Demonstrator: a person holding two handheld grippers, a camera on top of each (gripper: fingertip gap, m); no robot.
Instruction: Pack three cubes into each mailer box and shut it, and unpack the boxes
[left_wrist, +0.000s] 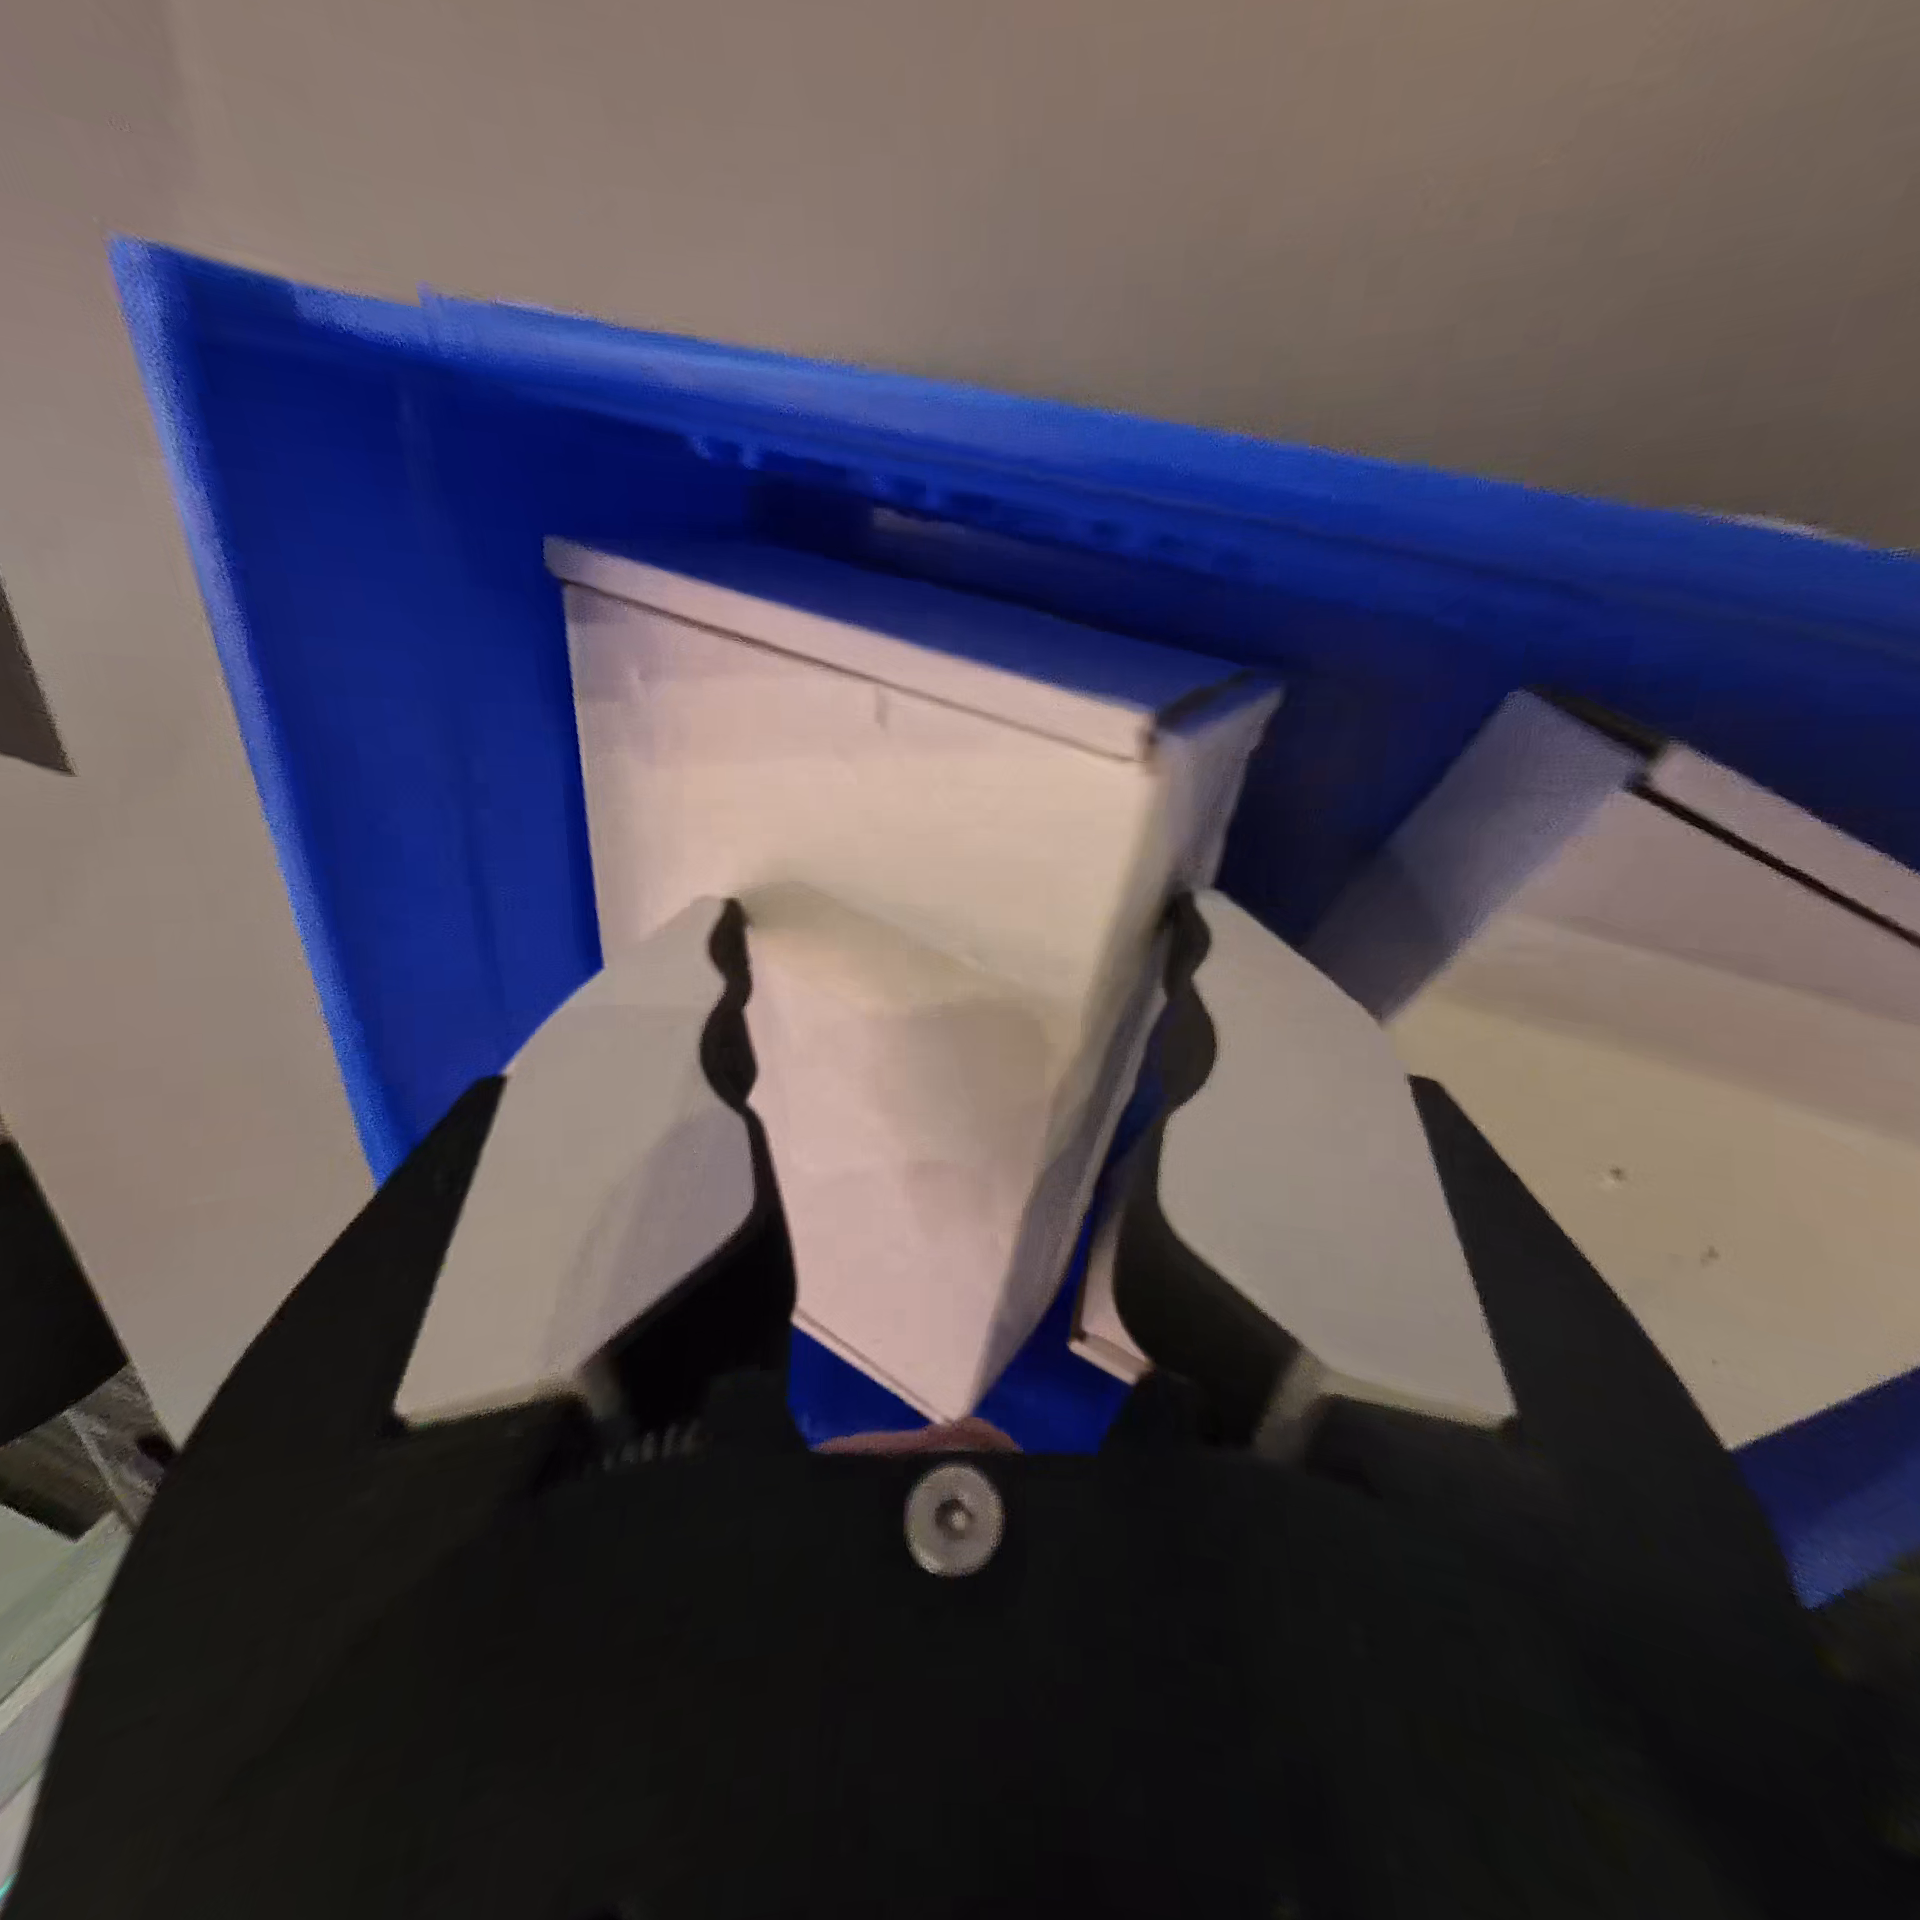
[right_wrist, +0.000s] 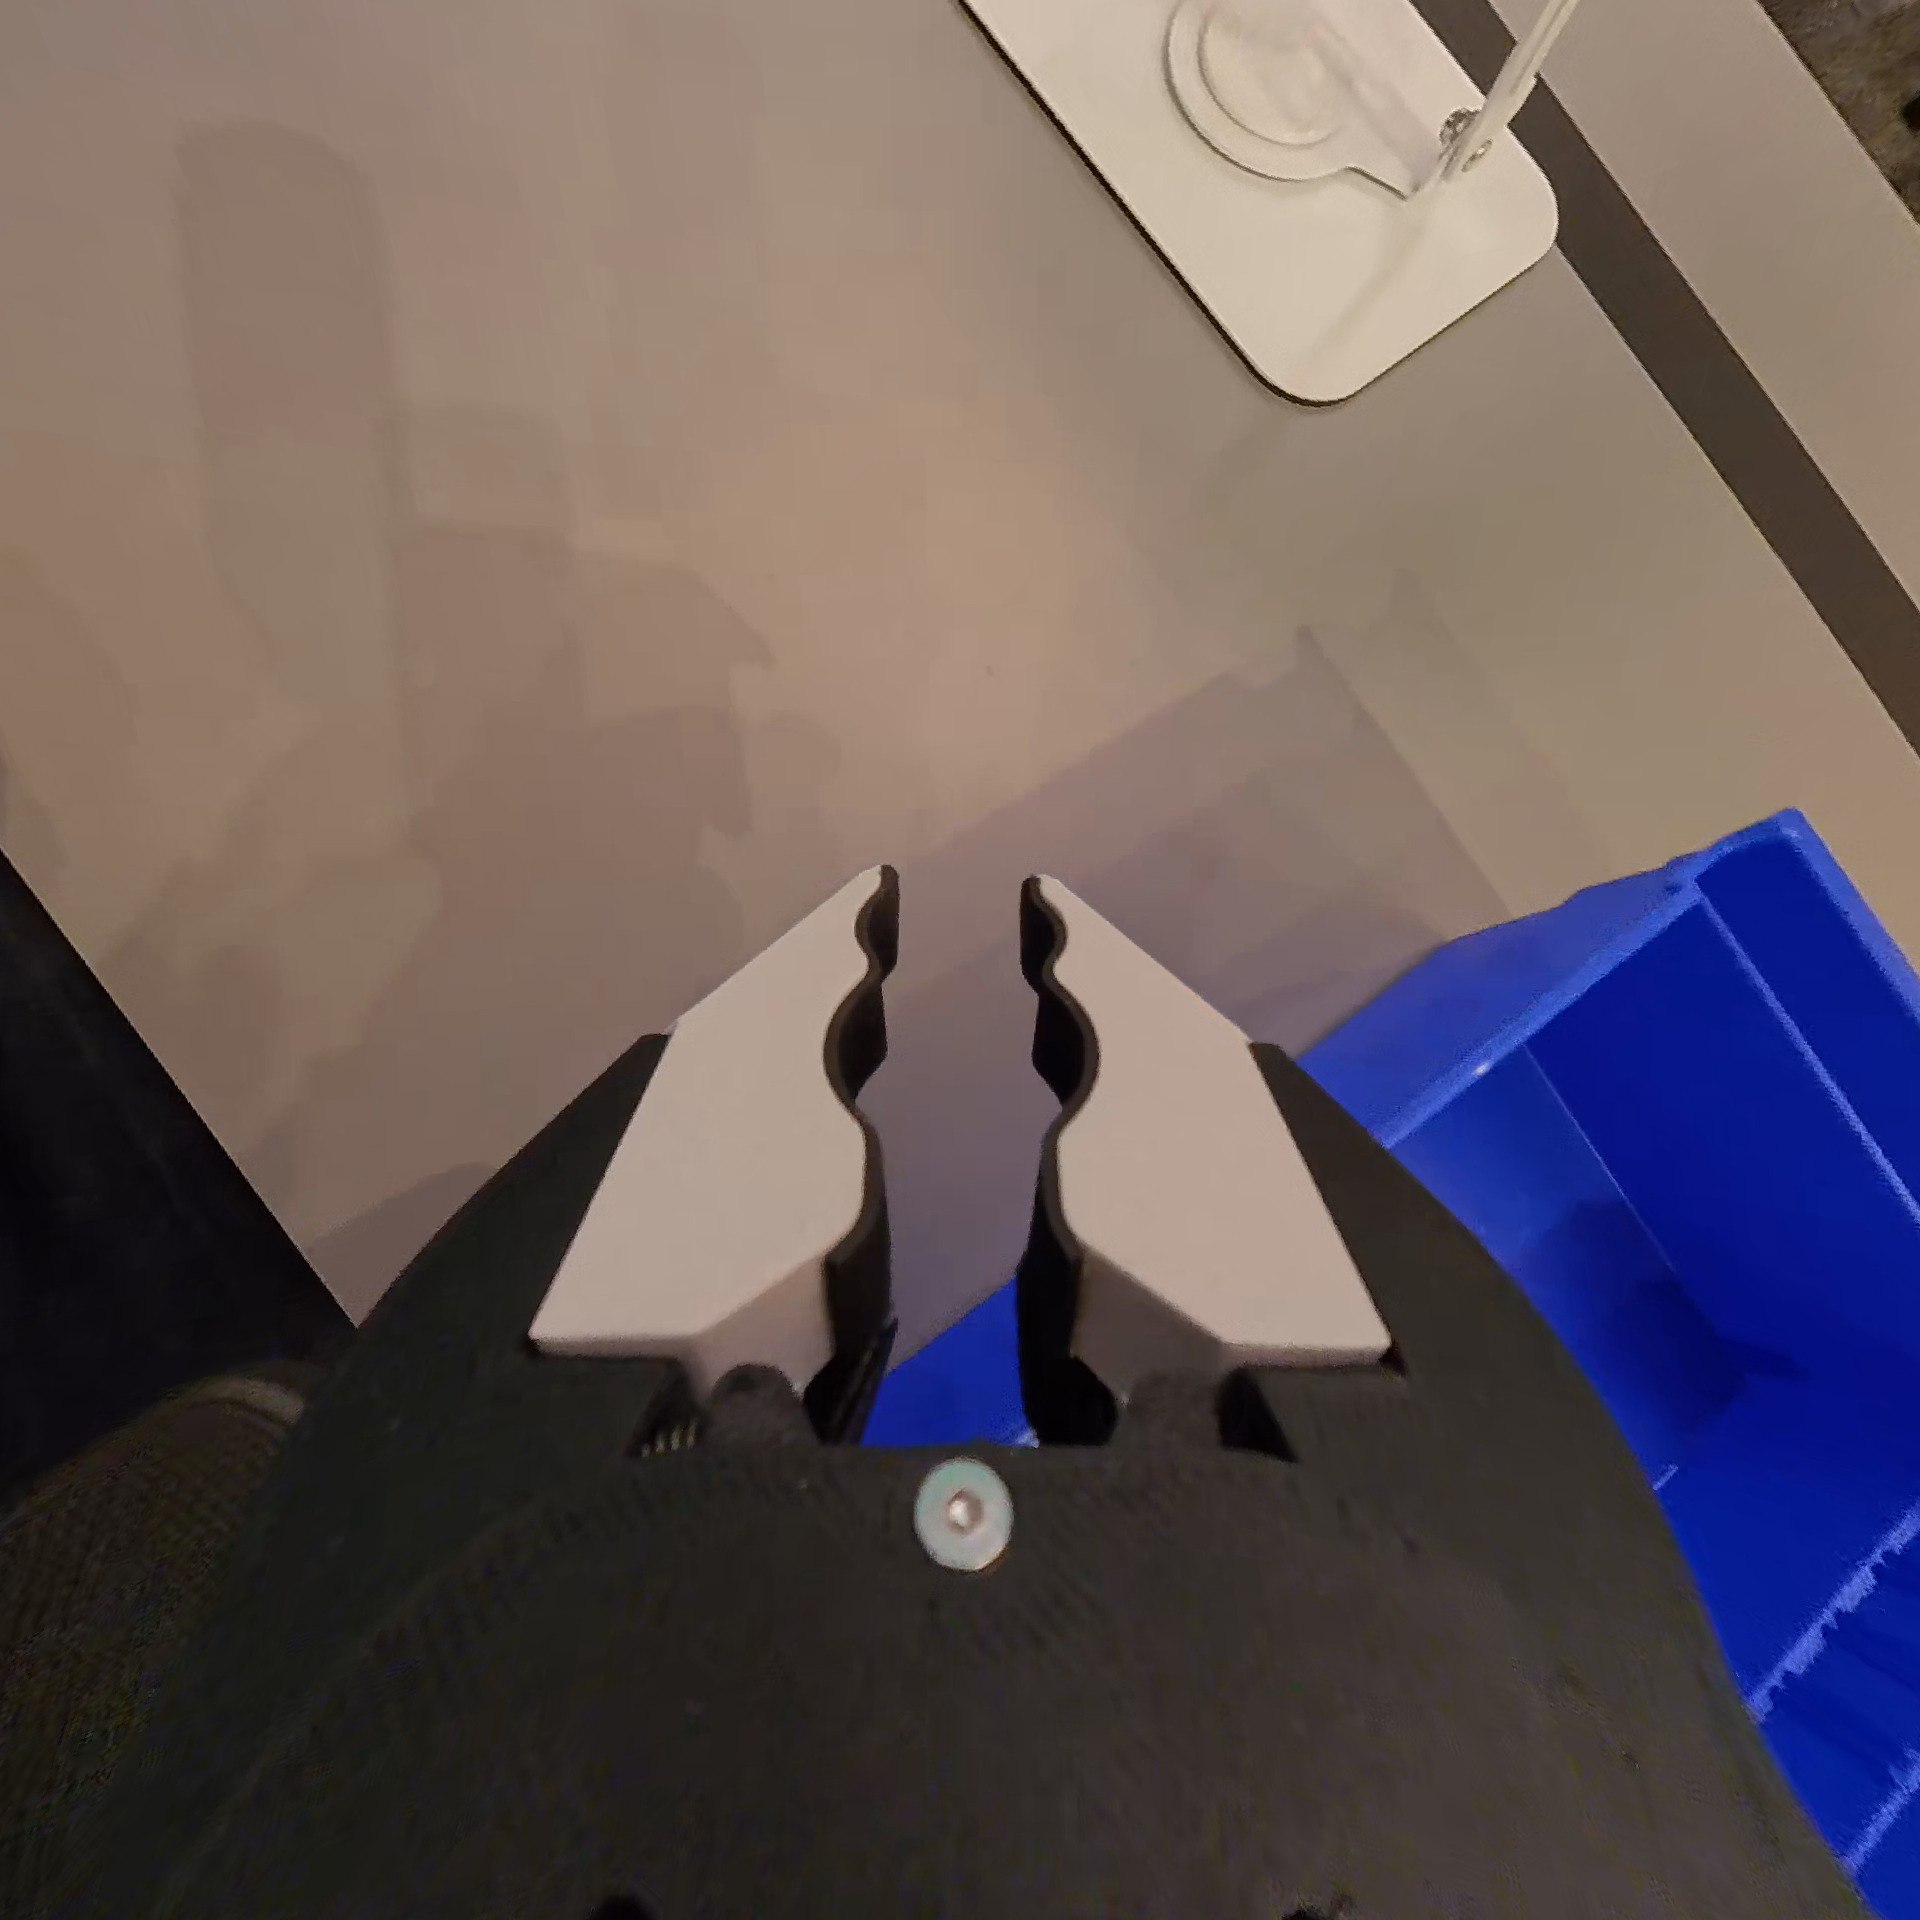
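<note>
In the left wrist view my left gripper (left_wrist: 956, 909) is shut on a closed white mailer box (left_wrist: 862, 790). One finger presses on each of its sides. The box stands on end, tilted, inside a blue bin (left_wrist: 416, 623). A second white mailer box (left_wrist: 1621, 935) lies in the bin to the right, with a dark seam along its lid. No cubes show in either view. In the right wrist view my right gripper (right_wrist: 960, 883) is empty, with its jaws a little apart over the grey table (right_wrist: 623, 416).
A corner of the blue bin (right_wrist: 1621, 1195) shows at the lower right of the right wrist view. A white flat stand base (right_wrist: 1299, 208) with a thin metal rod sits at the table's far right, by a dark edge strip. Grey table (left_wrist: 935, 156) lies beyond the bin.
</note>
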